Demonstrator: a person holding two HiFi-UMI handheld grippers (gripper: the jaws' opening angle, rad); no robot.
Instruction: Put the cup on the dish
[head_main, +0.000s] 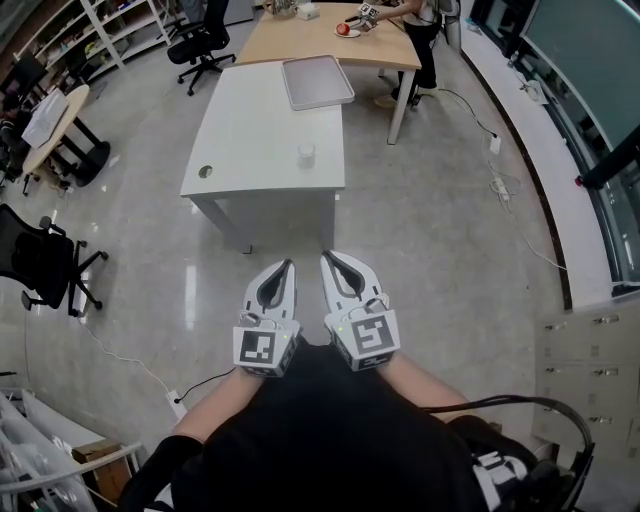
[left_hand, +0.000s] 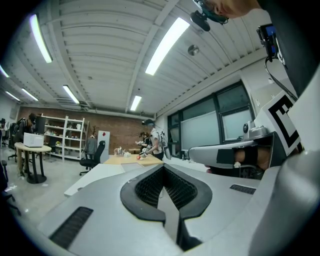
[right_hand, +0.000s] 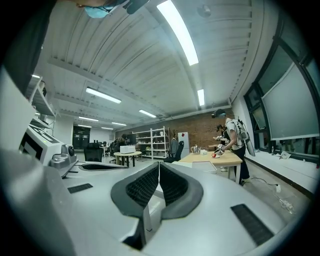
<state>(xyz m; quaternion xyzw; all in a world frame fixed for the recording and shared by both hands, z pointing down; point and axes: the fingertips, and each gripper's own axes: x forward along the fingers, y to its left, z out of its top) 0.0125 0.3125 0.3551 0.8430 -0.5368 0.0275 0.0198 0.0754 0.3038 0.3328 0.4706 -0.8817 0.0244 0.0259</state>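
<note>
A small white cup (head_main: 306, 154) stands on the white table (head_main: 250, 130), near its front right edge. A flat grey rectangular dish (head_main: 318, 80) lies at the far end of the same table. Both grippers are held close to the person's body, over the floor and well short of the table. The left gripper (head_main: 288, 264) is shut, its tips meeting with nothing between them (left_hand: 163, 166). Beside it, the right gripper (head_main: 325, 257) is also shut and empty (right_hand: 159, 164). They point toward the table, side by side.
A wooden table (head_main: 300, 40) adjoins the white one; another person (head_main: 415, 20) works there with grippers and a red object. Office chairs (head_main: 200, 45) and a round table (head_main: 55, 115) stand at left. Cables (head_main: 510, 200) run along the right wall, beside a cabinet (head_main: 590, 370).
</note>
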